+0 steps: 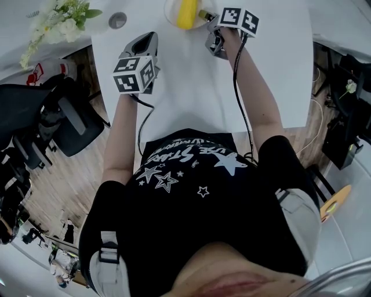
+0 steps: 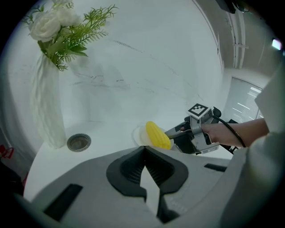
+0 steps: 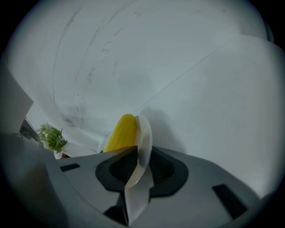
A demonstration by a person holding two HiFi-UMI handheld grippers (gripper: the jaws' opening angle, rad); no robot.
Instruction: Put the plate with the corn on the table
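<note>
Plate point(image 3: 143, 142) looks thin, stiff, slick and light, best taken at its near rim, where the right gripper point(image 3: 140, 156) jaws stand slightly apart around it, left gripper point(image 2: 144, 153) pressed together empty; loose corn point(image 3: 121, 133) may roll; plate sits at the table point(image 1: 191, 81) far end.

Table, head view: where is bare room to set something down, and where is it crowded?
Free: the strip between left gripper and right gripper, back to the person's chest; also the table right of the right forearm. Crowded: far edge, with flowers, round insert, plate and corn.
</note>
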